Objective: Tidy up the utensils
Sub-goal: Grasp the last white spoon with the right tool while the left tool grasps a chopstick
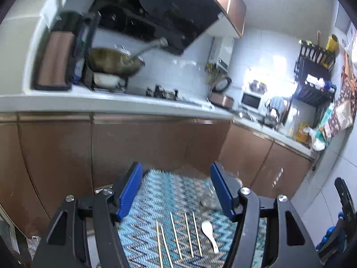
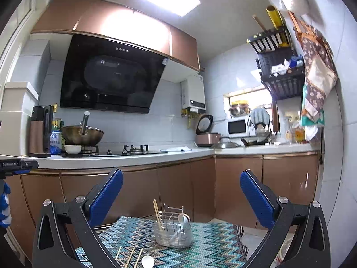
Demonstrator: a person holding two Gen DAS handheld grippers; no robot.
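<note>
Chopsticks (image 1: 176, 234) and a spoon (image 1: 209, 234) lie in a row before the caddy (image 2: 173, 232) (2 already inside), laid out for picking; both hand-held grippers (image 1: 176, 192) (image 2: 181, 198) are spread, empty.

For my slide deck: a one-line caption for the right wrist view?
Open right gripper facing a wire utensil caddy on a zigzag mat, loose chopsticks in front.

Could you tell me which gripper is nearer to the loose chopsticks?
Left. The left gripper hovers open right above the chopsticks; the right gripper is open further back, facing the caddy.
</note>
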